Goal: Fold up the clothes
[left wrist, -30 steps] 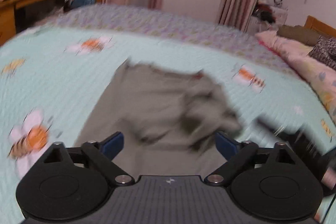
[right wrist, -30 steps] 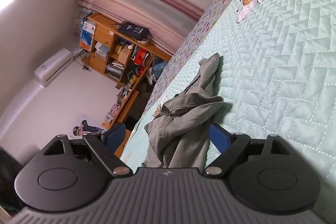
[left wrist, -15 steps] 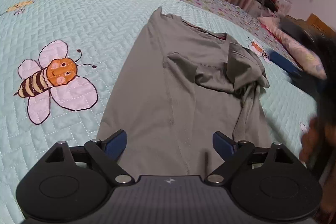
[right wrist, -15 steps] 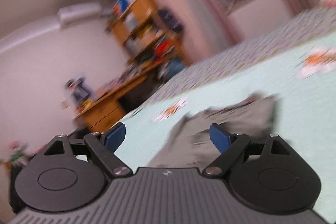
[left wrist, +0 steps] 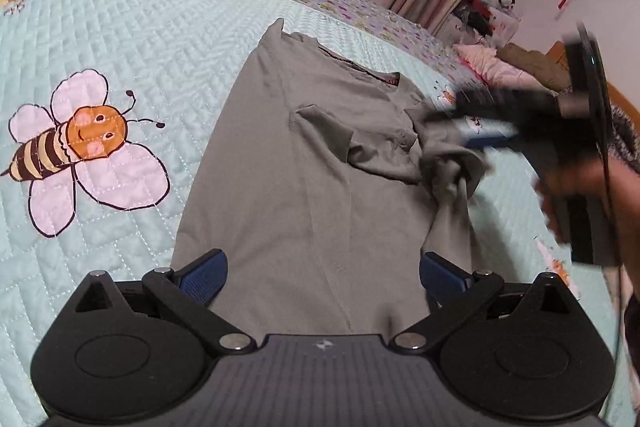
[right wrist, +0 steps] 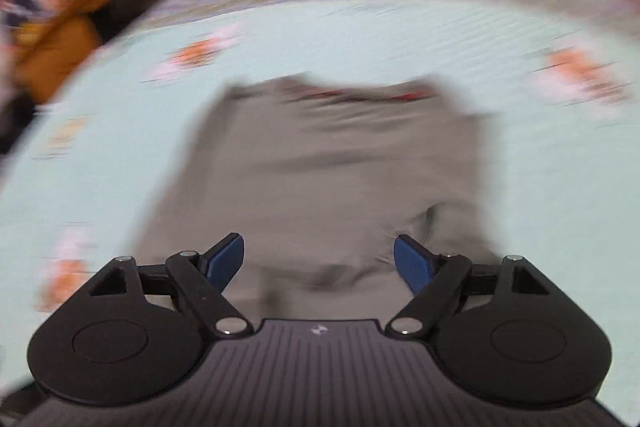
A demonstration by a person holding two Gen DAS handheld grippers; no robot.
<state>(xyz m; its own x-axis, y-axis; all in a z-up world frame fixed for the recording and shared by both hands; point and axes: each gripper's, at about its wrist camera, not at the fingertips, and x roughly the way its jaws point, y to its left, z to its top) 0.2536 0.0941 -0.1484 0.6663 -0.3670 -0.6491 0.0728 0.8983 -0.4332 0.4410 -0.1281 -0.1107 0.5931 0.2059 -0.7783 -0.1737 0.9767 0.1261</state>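
Lying flat, soft grey t-shirt [left wrist: 320, 163] on quilted bedspread [left wrist: 132, 27].

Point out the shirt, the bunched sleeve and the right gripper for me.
shirt [left wrist: 280, 187]: left wrist view, flat middle of its body.
bunched sleeve [left wrist: 444, 163]: left wrist view, crumpled fabric at the shirt's right edge.
right gripper [right wrist: 319, 261]: right wrist view, midway between its blue fingertips.

A grey-green T-shirt [left wrist: 304, 163] lies lengthwise on the bed, its red-trimmed collar toward the far edge and its hem toward the near edge. Its left half lies smooth and flat. 1 sleeve is folded inward across the chest, and the right side is bunched into a crumpled ridge.
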